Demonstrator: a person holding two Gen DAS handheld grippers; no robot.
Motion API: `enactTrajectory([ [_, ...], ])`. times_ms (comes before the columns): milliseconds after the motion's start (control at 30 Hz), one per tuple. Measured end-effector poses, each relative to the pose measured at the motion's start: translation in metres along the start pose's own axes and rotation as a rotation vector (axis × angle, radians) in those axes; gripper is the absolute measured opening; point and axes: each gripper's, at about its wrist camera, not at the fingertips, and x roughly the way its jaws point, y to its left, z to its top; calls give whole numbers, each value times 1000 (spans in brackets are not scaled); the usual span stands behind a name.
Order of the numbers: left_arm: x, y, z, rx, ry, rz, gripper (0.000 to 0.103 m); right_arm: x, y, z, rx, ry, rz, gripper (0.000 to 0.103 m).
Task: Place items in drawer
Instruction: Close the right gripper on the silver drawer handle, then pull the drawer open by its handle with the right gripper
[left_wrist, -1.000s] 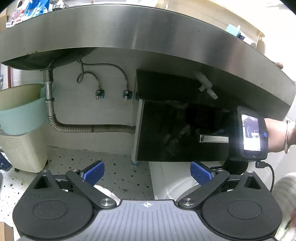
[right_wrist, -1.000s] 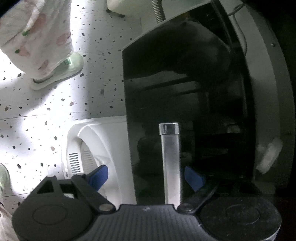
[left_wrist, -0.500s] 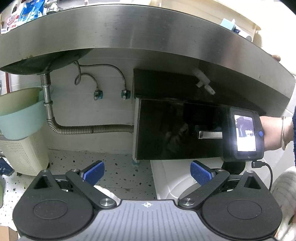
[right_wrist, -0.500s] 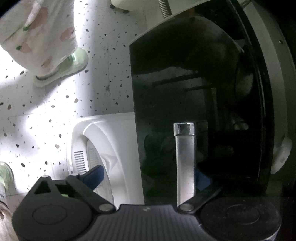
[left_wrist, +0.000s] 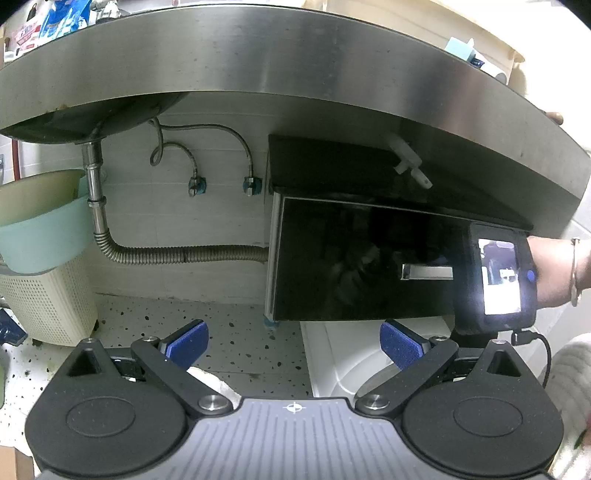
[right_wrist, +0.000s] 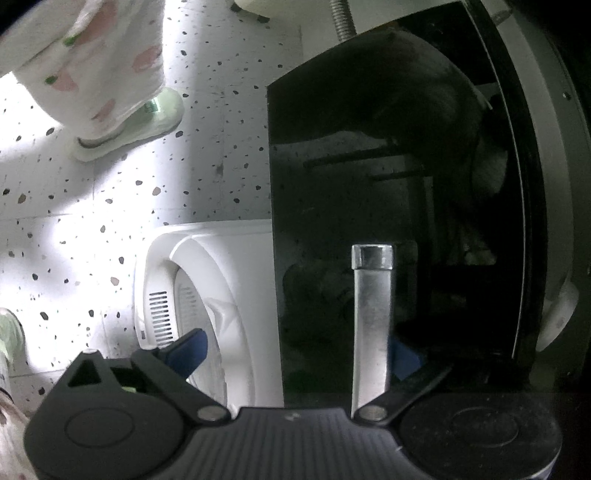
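Glossy black drawer (left_wrist: 354, 266) under brushed steel counter (left_wrist: 258, 55), bearing flat metal handle (right_wrist: 371, 317). Right gripper (right_wrist: 295, 349) spread, straddling handle, not clenched. Left gripper (left_wrist: 293, 341) released, empty, over speckled floor (left_wrist: 236, 332).

No word, brand or number can be read in either view. In the left wrist view, the packets (left_wrist: 55, 22) on the far left end of the steel counter (left_wrist: 295, 62) carry print, but it is too small and blurred to make out. The lit screen (left_wrist: 499, 277) at the right edge of the black drawer front (left_wrist: 351, 266) shows only a bright picture, no legible characters. The one sign is a small crosshair mark (left_wrist: 294, 407) on the left gripper's own grey body.
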Motion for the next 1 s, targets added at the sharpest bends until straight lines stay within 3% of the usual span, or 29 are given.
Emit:
enactTrajectory([
  [1000, 3, -1, 0, -4, 9, -3, 101, -46, 31, -15, 69, -104, 39, 102],
])
